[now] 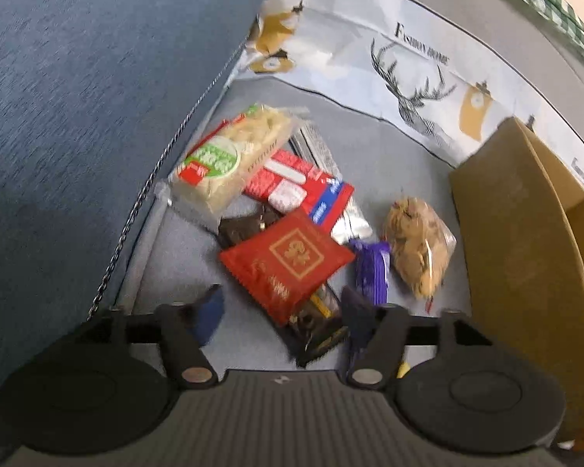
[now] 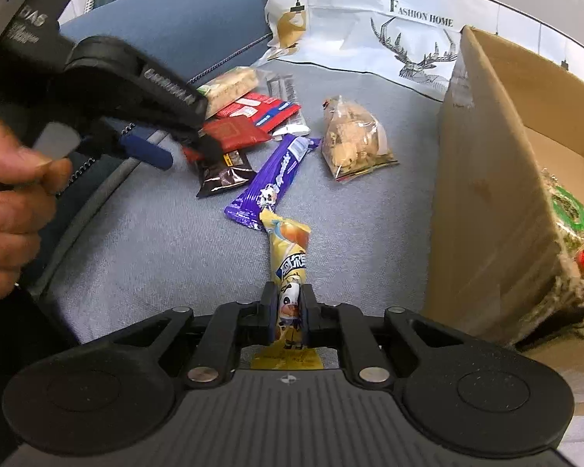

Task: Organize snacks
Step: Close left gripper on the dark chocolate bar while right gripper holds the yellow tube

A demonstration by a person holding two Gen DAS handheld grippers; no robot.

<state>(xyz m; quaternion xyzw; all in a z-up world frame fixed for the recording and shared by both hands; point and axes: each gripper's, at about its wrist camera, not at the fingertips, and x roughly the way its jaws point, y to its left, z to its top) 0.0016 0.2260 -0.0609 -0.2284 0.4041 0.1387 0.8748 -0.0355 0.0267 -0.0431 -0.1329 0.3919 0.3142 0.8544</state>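
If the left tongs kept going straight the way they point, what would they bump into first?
Probably the red square packet. The open left tongs aim at the snack pile, and that packet lies nearest between their tips, though depth is hard to judge.

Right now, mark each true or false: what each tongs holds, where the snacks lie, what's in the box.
1. The right tongs are shut on the yellow snack stick. True.
2. The left tongs hold the red packet. False: they are open, above it.
3. The cardboard box is empty. False: a green-labelled pack lies inside.
4. The purple bar lies on the grey cushion. True.
5. The cookie bag is in the box. False: it lies on the cushion.
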